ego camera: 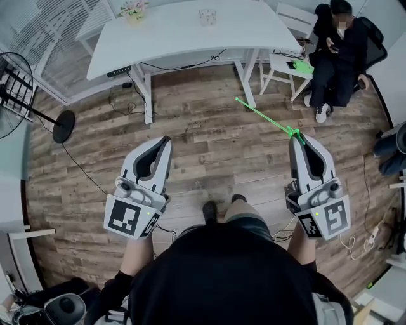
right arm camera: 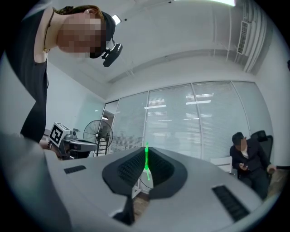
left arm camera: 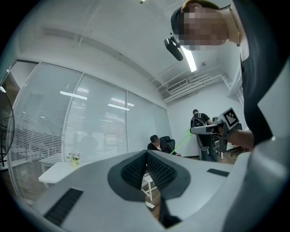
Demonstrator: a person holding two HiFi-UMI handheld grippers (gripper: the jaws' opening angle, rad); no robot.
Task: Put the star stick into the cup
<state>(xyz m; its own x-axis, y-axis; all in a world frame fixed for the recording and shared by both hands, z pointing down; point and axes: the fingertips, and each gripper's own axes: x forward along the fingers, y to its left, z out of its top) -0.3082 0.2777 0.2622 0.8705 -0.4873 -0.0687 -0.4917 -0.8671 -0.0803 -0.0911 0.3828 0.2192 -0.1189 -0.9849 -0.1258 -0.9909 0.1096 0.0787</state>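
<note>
Two handheld grippers point forward over a wooden floor, both well short of the table. The left gripper has its fingers pressed together at the tips, with nothing between them. The right gripper pinches one end of the thin green star stick between its fingertips. The stick runs out ahead of the fingers, slanting towards the left gripper's side, and its far end is too fine to make out. Far beyond both sets of fingertips stands a white table. On it sits a clear cup, with a small pot of flowers to its left. A seated person is off beyond the right fingers. The carry probably goes best with a firm pinch, with the long stick held clear of the table edge. The stick would then be tipped downward so its free end enters the cup's mouth.
</note>
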